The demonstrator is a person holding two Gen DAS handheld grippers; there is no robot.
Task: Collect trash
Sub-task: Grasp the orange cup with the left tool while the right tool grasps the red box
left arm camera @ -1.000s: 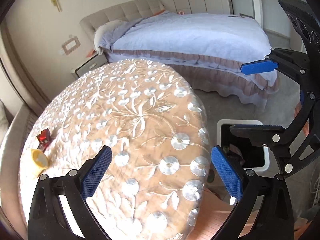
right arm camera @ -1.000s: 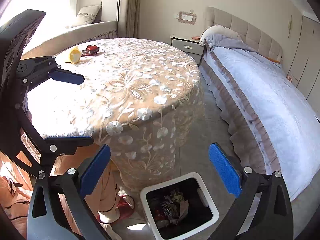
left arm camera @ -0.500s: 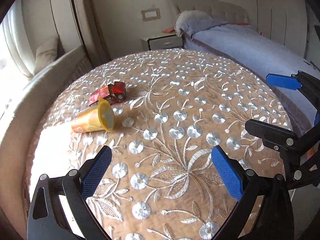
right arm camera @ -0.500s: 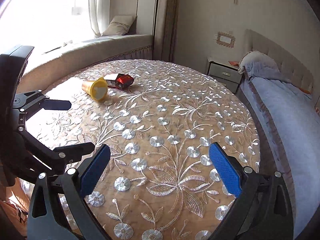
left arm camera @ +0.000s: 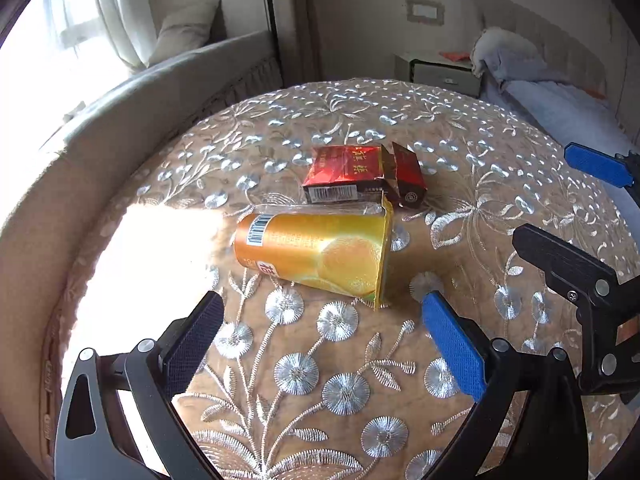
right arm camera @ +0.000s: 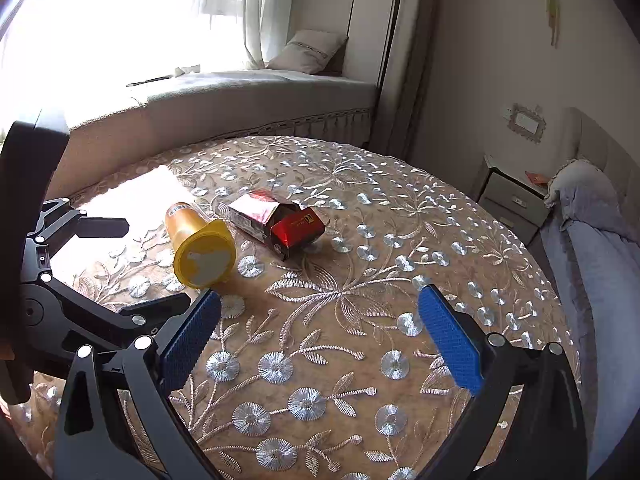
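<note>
You held the left claw [left arm camera: 320, 336] spread just short of the yellow cup [left arm camera: 316, 252], lying beside the red box [left arm camera: 360, 176] on the table [left arm camera: 500, 208], apparently to straddle it. The right claw [right arm camera: 320, 336] stayed spread.

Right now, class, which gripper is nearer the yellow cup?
Left. The left gripper hangs open just short of the cup, lined up with it; the right gripper sits open farther back, off toward the cup's mouth end.

Round bench [right arm camera: 400, 240] under beige cloth with silver floral embroidery. Cushioned window seat [right arm camera: 256, 92] behind, 1 pillow [right arm camera: 308, 54] on it, sheer curtain [right arm camera: 264, 12] above. Grey nightstand [right arm camera: 512, 200] beside bed [right arm camera: 600, 240] with bluish cover.
</note>
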